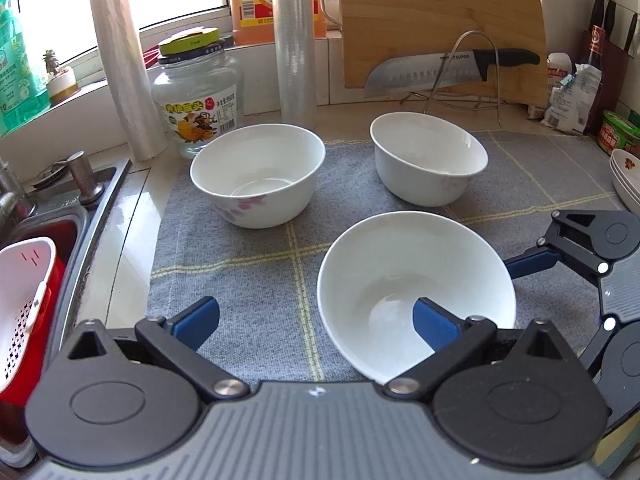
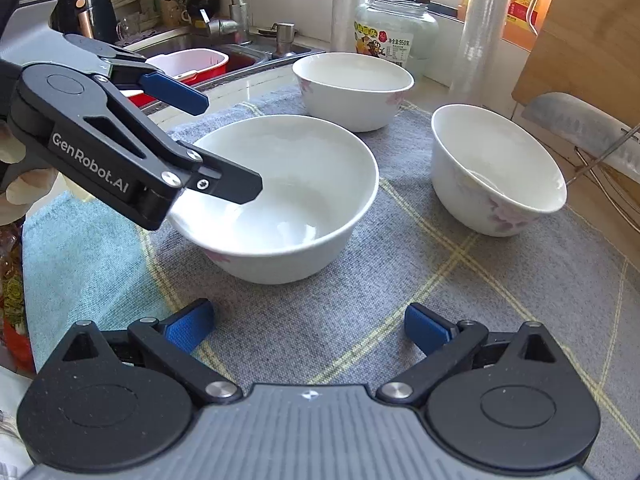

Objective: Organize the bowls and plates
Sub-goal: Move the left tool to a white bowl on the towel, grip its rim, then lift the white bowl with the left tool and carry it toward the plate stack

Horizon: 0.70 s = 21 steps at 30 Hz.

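Three white bowls stand on a grey checked cloth [image 1: 248, 276]. The nearest bowl [image 1: 416, 292] also shows in the right wrist view [image 2: 288, 200]. My left gripper [image 1: 316, 320] is open, its right finger [image 1: 434, 326] inside this bowl and its left finger outside; it also shows in the right wrist view [image 2: 216, 140]. Two flowered bowls stand behind: one at far left [image 1: 258, 174] [image 2: 352, 88], one at far right [image 1: 428, 158] [image 2: 496, 172]. My right gripper [image 2: 308, 326] is open and empty over the cloth, just short of the nearest bowl; it also shows in the left wrist view [image 1: 580, 248].
A stack of plates [image 1: 626, 176] sits at the right edge. A sink [image 1: 60, 216] with a red and white basket [image 1: 24, 292] lies left. A glass jar [image 1: 198, 92], two film rolls [image 1: 124, 72], a cutting board [image 1: 440, 20] and a knife [image 1: 448, 68] stand behind.
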### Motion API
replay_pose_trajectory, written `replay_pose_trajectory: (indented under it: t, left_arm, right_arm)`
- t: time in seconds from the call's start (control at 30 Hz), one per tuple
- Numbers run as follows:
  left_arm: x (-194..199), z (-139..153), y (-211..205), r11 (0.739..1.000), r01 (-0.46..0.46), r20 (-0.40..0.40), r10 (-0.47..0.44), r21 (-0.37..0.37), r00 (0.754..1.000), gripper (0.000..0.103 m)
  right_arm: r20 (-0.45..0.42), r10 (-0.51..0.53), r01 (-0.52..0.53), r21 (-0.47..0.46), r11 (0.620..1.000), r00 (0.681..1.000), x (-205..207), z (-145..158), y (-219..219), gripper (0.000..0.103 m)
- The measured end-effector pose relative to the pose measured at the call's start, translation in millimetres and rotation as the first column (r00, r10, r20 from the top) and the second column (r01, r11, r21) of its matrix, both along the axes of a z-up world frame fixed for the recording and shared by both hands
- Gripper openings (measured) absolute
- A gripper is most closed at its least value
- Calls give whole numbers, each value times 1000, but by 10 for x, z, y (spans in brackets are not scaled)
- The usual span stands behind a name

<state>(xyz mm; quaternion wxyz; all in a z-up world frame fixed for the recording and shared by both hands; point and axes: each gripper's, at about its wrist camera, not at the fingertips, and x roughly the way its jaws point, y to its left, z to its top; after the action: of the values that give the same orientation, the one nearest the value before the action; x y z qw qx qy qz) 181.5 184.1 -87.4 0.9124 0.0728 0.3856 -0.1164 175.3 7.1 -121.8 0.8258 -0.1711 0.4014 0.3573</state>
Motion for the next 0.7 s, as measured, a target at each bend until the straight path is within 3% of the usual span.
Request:
replay_pose_trajectory:
  t: [0.17, 0.4, 0.63, 0.7]
  left_arm:
    - [119, 13, 11, 998, 52, -25, -53, -23, 998, 98]
    - [245, -42, -25, 989, 137, -96, -141, -50, 985, 73]
    - [293, -39, -31, 984, 164, -112, -172, -73, 979, 67]
    - [313, -39, -45, 982, 173, -117, -180, -70, 977, 61]
  right_arm:
    - [20, 22, -22, 2, 1000, 1000, 38, 37, 94, 103]
    - [64, 74, -74, -7, 997, 995, 28, 93, 258, 100]
    - [84, 76, -76, -3, 997, 994, 37, 168, 284, 94]
    - [82, 83, -83, -5, 997, 993, 49, 183, 287, 91]
